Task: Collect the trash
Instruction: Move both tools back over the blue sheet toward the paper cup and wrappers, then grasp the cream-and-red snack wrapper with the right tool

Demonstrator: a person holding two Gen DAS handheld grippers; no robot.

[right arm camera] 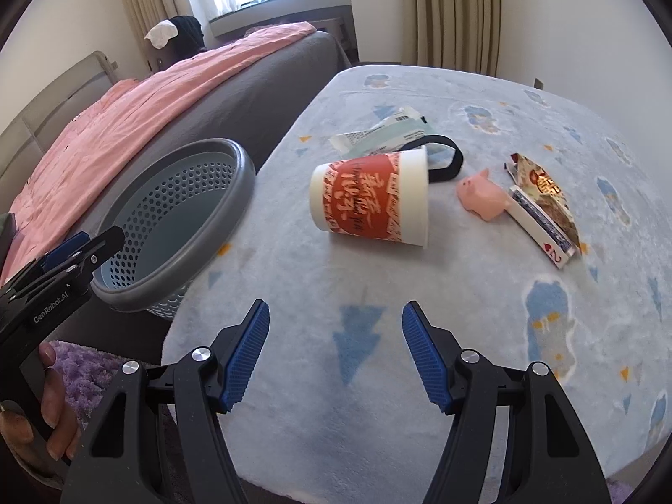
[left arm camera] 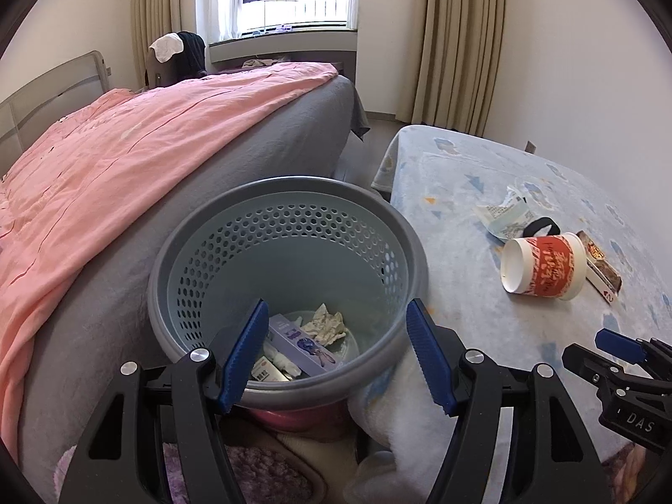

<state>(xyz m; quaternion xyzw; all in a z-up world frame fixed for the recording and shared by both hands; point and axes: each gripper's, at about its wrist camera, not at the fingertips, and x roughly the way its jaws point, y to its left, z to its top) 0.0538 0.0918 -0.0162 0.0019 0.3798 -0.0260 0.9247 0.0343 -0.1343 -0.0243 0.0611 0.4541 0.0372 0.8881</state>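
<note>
A grey-rimmed blue perforated bin (left arm camera: pixel 290 210) (right arm camera: pixel 176 227) stands between the bed and the table. Inside lie a purple box (left arm camera: pixel 300 346), a crumpled paper (left arm camera: pixel 325 323) and small wrappers. My left gripper (left arm camera: pixel 338 357) is open and empty over the bin's near rim. On the table a red-and-white paper cup (right arm camera: pixel 369 199) (left arm camera: pixel 544 266) lies on its side, with a torn white packet (right arm camera: pixel 386 134) (left arm camera: pixel 502 214) behind it and a snack wrapper (right arm camera: pixel 542 187) to its right. My right gripper (right arm camera: pixel 336 357) is open and empty above the table's near part, short of the cup.
The table wears a pale blue fleece cover (right arm camera: pixel 420 315). A pink pig toy (right arm camera: pixel 483 197), a card pack (right arm camera: pixel 542 231) and a black band (right arm camera: pixel 449 159) lie by the cup. A bed with a pink quilt (left arm camera: pixel 105 168) stands left of the bin. A purple rug (right arm camera: pixel 80 374) covers the floor.
</note>
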